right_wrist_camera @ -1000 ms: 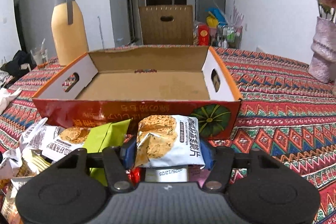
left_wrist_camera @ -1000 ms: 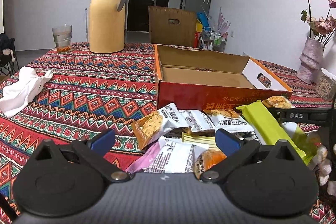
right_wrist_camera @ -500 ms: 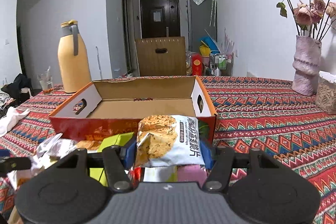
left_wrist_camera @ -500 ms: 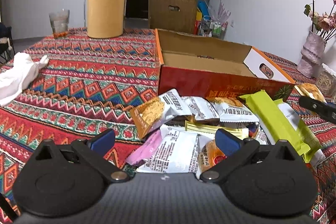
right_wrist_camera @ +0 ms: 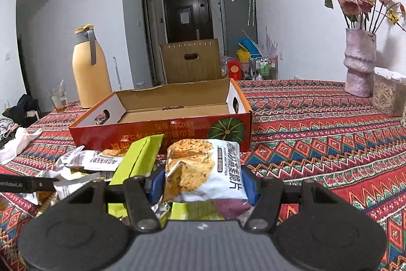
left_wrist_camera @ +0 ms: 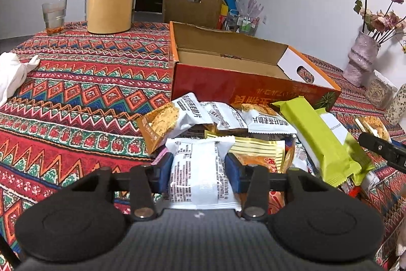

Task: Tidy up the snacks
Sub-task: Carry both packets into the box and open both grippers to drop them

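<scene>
Ahead of both grippers: open cardboard box (right_wrist_camera: 162, 116), empty, on patterned tablecloth (right_wrist_camera: 317, 131). Between box and grippers: heap of snack packets (left_wrist_camera: 253, 128). Left gripper (left_wrist_camera: 199, 169): jaws just closed onto white packet (left_wrist_camera: 195, 172). Right gripper (right_wrist_camera: 203, 180): clamped on cracker packet (right_wrist_camera: 203, 169).

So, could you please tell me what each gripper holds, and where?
Left gripper: white snack packet, by its sides. Right gripper: crisp packet, by its sides.
</scene>
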`<state>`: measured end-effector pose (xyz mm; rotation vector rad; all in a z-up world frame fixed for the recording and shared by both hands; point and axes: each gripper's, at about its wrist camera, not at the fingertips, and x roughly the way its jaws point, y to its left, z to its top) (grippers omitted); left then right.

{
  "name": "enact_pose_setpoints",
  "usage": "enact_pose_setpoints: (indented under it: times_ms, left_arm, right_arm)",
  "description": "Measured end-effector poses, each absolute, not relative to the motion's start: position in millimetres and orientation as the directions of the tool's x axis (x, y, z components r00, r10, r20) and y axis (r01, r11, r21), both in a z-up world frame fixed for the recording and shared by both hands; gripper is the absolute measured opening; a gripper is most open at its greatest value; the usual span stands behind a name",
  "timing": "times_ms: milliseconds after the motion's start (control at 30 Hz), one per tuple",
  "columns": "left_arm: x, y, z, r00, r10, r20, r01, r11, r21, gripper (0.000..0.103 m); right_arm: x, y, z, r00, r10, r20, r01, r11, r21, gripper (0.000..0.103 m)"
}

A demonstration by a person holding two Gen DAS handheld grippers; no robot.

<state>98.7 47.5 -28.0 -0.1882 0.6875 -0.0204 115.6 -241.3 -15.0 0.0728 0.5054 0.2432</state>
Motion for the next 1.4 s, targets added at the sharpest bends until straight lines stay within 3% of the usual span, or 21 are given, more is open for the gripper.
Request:
enact_pose_setpoints:
  times_ms: [667, 1067, 1400]
  left_arm:
    - [104, 33, 21, 0.864, -0.028, -0.502, -0.030, 0.994, -0.108, 0.044]
    - [152, 16, 44, 0.900, 0.012, -0.435, -0.056, 0.994, -0.090, 0.044]
    - [205, 4, 56, 0.912, 0.061, -0.405, -0.098, 0.992, -0.073, 0.044]
  right_arm:
    - [132, -239, 7, 0.880, 0.240, -0.409, -0.219, 0.971, 0.098, 0.060]
    - [183, -218, 30, 0.890, 0.272, -0.367, -0.264, 0.962, 0.073, 0.060]
    - [249, -195, 38, 0.877, 0.266, -0.400, -0.268, 0.962, 0.052, 0.060]
